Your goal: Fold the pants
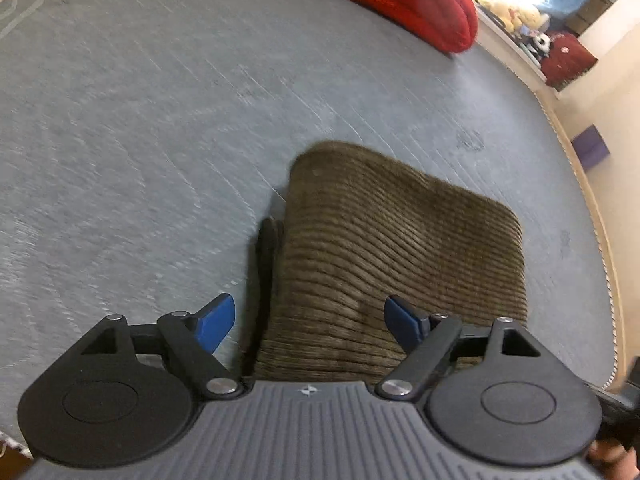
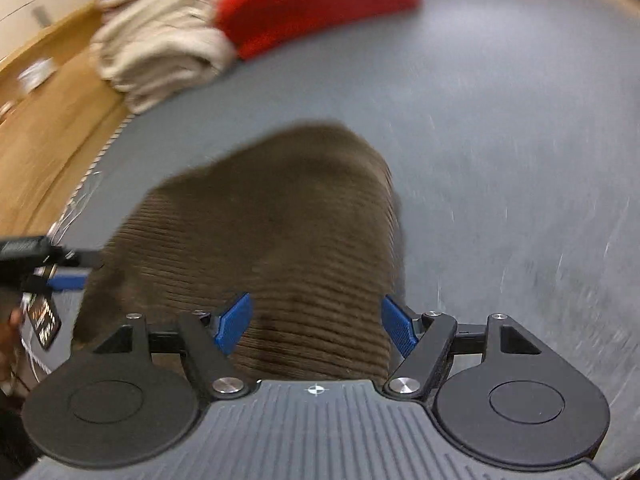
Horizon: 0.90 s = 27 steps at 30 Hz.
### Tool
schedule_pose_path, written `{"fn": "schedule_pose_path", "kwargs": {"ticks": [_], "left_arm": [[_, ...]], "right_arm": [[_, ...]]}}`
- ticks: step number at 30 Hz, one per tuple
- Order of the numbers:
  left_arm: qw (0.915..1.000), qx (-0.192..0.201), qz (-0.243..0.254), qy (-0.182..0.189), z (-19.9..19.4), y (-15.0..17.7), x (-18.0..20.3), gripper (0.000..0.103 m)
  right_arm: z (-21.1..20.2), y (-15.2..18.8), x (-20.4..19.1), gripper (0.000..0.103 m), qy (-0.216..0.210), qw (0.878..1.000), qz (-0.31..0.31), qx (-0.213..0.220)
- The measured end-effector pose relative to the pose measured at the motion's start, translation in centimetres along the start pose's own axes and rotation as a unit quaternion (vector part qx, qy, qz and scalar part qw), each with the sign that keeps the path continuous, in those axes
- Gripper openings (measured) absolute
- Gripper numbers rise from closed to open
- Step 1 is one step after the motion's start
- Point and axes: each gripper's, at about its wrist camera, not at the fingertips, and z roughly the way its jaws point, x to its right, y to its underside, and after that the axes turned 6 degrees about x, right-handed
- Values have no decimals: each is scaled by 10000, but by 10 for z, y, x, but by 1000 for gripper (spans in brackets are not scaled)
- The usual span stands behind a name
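- The left gripper [image 1: 310, 322] points steeply down over the folded brown pants [image 1: 400, 248], jaws wide apart, holding nothing.
- The right gripper [image 2: 316, 324] points down likewise, spread and empty.

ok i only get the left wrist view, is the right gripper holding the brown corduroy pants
observer: no, the right gripper hangs over the brown corduroy pants with its jaws open, nothing pinched.
operator: can you see my left one from there
observer: yes, the left gripper pokes in at the pants' left edge.
operator: whats next to the red thing
observer: a pile of cream folded fabric lies right against the red padded bundle.
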Motion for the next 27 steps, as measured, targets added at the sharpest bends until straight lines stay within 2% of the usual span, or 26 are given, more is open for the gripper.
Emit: {"fn": "schedule_pose_path", "kwargs": {"ticks": [2,5,12,20,27], "left_arm": [[9999,-138,-44,71,22,11,-4,86],[9993,-360,-100,38,41,16,-6,87],[9985,-465,-142,248,65,10,-8,90],[9982,-526,-127,252,72,9,-1,90],[9989,-453,-113,102,72,14,4,90]], "right_arm": [[11,11,3,78,50,9996,213,-168],[24,13,9,78,-11,9981,486,-374],[32,8,3,79,-168,9982,272,-514],[20,5,-5,58,-160,9992,-8,-375],[4,5,-10,45,-201,9997,-113,-106]]}}
